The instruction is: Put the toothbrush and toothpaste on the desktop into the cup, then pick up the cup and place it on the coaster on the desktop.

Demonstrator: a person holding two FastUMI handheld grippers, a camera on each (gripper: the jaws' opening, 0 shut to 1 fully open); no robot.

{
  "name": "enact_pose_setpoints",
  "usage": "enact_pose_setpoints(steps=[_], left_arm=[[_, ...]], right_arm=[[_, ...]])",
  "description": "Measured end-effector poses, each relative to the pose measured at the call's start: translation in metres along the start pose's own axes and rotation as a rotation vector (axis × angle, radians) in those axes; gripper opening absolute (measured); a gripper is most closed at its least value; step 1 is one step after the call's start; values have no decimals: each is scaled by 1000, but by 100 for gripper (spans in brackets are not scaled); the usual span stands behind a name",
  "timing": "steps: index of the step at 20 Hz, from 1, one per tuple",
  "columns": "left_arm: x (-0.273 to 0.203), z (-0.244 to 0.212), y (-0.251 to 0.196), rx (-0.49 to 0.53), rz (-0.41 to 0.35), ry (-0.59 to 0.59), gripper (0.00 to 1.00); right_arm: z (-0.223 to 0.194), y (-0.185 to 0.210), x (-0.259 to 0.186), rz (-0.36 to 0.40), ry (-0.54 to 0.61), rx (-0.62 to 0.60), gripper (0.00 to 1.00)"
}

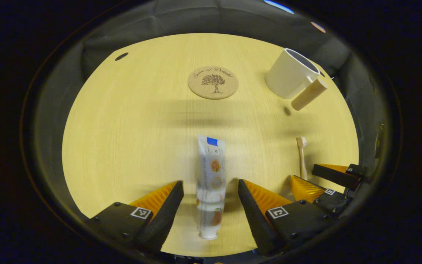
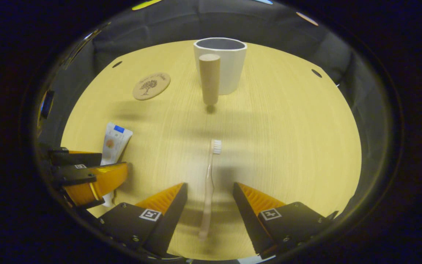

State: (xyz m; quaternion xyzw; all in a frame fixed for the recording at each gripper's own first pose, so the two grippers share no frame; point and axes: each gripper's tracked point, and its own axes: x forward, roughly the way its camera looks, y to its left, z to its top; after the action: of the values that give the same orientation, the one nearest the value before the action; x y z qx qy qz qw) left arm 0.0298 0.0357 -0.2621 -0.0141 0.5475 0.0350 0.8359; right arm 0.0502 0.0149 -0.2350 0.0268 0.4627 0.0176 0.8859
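Now the first step is only beginning: both things are lying flat on the table (image 1: pixel 123 128), and neither one is in the cup (image 2: pixel 221 66) yet.

In the left gripper view, the left gripper (image 1: pixel 211 190) is standing spread open, with the paste (image 1: pixel 211 183) lying lengthwise between its two fingers; the fingers are near the tube on each side but not pressing it. In the right gripper view, the right gripper (image 2: pixel 209 192) is also spread open, and the brush (image 2: pixel 209 183) is lying between its fingers, bristles pointing toward the cup. Again there is a gap on both sides.

So I am judging that both grippers are lining up for the pick. The next move is asking each one to come down and close on its thing, then to lift it and carry it over the cup's mouth.

The cup is standing upright at the far side, with its handle (image 2: pixel 210 79) turned toward the right gripper. What I can see of its inside is looking empty, but the bottom is hidden. The coaster (image 2: pixel 151 85) is lying bare, left of the cup and well apart from it.
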Motion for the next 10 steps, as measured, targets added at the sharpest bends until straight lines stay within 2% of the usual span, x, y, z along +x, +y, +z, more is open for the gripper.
enact_pose_setpoints(steps=[3, 4, 5, 6, 7, 8, 10], left_arm=[[3, 1, 0, 11, 15, 3, 98], [3, 1, 3, 22, 31, 7, 97], [5, 0, 7, 34, 49, 7, 95], [4, 0, 9, 39, 54, 7, 86], [4, -1, 8, 40, 55, 6, 80], [4, 0, 8, 40, 56, 5, 80], [5, 2, 7, 41, 59, 6, 78]], right_arm=[[0, -2, 0, -7, 7, -1, 77], [-3, -1, 0, -7, 14, -5, 65], [-5, -1, -1, -5, 21, -11, 66], [-4, -1, 0, -4, 17, -12, 67], [-8, -1, 2, -4, 28, -3, 57], [-7, -1, 1, -3, 22, -4, 51], [-8, -1, 1, -1, 30, -19, 51]])
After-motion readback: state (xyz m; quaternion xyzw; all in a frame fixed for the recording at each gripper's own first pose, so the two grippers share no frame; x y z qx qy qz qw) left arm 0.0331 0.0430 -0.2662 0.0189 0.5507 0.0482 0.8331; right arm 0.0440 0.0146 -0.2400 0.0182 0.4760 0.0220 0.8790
